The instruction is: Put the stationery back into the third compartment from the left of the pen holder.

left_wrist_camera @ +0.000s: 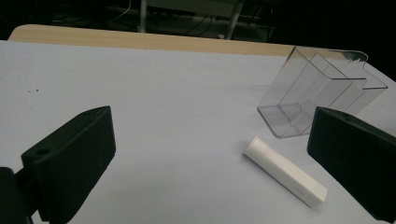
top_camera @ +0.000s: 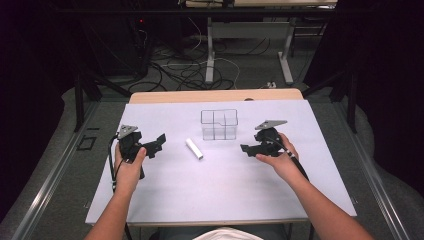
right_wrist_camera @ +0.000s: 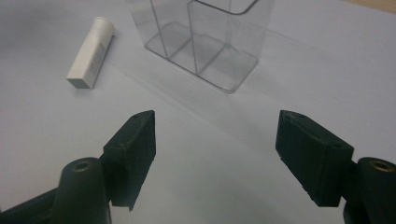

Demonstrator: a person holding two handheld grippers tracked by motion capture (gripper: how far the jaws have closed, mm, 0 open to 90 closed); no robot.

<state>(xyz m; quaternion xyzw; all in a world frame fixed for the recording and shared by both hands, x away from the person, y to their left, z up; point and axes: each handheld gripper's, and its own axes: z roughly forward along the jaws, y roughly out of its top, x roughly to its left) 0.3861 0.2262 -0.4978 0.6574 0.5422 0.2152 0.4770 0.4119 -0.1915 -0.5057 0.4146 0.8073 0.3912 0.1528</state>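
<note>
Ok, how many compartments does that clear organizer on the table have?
3. The clear organizer has one long compartment across the near-left side in the right gripper view and two smaller ones side by side behind it, all empty.

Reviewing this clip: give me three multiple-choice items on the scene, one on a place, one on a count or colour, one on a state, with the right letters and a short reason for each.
1. Where does the white tube lie?
A. inside the clear organiser
B. on the mat, in front and to the left of the clear organiser
C. between the right gripper's jaws

2. What colour is the mat covering the table?
A. pale lilac-white
B. dark green
C. red

3. How do the left gripper's jaws stand?
A. clamped on the tube
B. shut with nothing between
C. apart, gripping nothing

Key: 1 B, the high view shows the tube flat on the mat, apart from the clear organiser. 2 A, the sheet reads pale in every view. 3 C, the left gripper view shows both jaws wide apart, with the tube lying on the mat beyond them, untouched.
</note>
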